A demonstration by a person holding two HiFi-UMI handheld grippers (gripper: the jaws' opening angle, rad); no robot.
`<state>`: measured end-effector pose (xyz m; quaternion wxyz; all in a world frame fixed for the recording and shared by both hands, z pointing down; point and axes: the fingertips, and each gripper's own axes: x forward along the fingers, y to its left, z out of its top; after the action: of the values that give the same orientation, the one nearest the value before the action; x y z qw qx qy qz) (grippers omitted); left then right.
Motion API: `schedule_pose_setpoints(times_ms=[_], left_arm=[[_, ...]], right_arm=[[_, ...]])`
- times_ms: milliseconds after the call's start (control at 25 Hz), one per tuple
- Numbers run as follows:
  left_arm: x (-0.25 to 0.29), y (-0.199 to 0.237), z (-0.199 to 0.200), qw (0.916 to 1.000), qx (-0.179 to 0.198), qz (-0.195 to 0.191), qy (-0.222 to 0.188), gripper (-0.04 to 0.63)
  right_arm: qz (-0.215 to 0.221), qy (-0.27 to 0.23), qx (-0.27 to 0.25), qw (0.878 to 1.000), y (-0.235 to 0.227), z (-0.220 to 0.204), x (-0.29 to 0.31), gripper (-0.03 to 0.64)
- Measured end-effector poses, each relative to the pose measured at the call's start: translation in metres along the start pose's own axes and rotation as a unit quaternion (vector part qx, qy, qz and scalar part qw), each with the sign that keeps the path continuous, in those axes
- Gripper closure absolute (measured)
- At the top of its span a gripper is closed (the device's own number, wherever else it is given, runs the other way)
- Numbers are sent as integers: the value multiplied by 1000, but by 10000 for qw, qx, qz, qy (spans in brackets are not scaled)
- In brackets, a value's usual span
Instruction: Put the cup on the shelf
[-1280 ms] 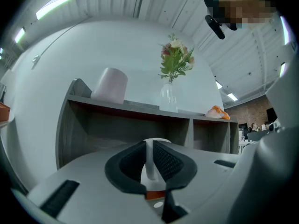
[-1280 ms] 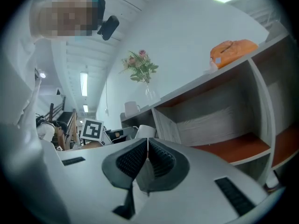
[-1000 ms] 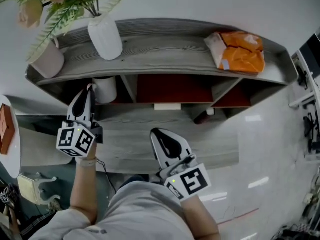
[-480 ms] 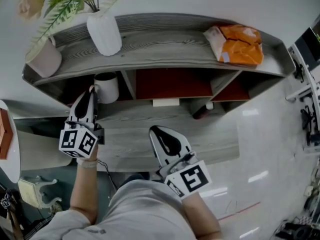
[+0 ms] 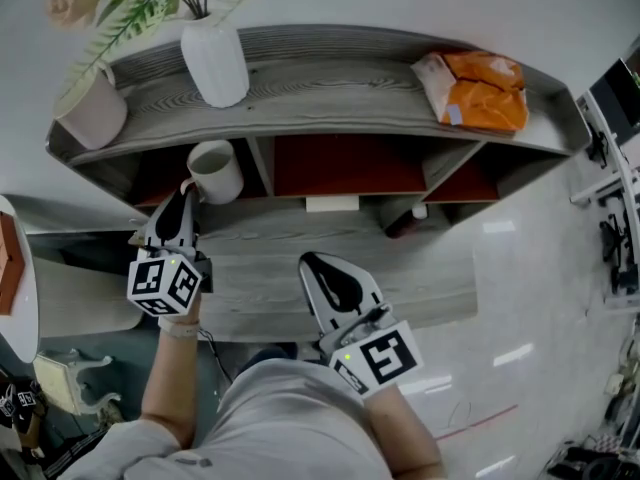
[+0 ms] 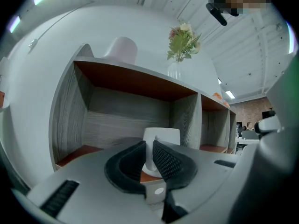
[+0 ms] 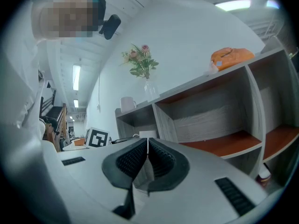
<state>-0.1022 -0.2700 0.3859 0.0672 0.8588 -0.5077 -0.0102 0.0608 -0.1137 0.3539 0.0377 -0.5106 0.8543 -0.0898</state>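
A white cup (image 5: 212, 171) hangs at the mouth of the left compartment of the grey wooden shelf (image 5: 340, 93), its opening towards the head camera. My left gripper (image 5: 185, 192) is shut on the cup's handle from the front. In the left gripper view the cup (image 6: 162, 139) stands upright just beyond the pinched jaws, with the compartment's orange floor (image 6: 74, 154) and back wall behind it. My right gripper (image 5: 318, 268) hovers shut and empty over the lower grey board (image 5: 440, 288). The right gripper view shows the cup's rim (image 7: 147, 134) above its closed jaws.
On the top board stand a white vase with flowers (image 5: 213, 63), a white mug (image 5: 95, 116) at the left end and an orange bag (image 5: 480, 88) at the right. A dark bottle (image 5: 405, 223) lies in the right lower compartment. A round white table (image 5: 15, 288) sits left.
The cup in my left gripper has risen slightly and tipped, so its opening now shows at the compartment's mouth. The right gripper has stayed put.
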Motion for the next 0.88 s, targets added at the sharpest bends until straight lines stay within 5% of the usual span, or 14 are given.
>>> schedule_pose_setpoints(times_ms=[880], left_arm=[[60, 8, -11, 9997, 100, 105, 209, 540]], right_arm=[[-345, -4, 6, 9994, -24, -2, -9, 594]])
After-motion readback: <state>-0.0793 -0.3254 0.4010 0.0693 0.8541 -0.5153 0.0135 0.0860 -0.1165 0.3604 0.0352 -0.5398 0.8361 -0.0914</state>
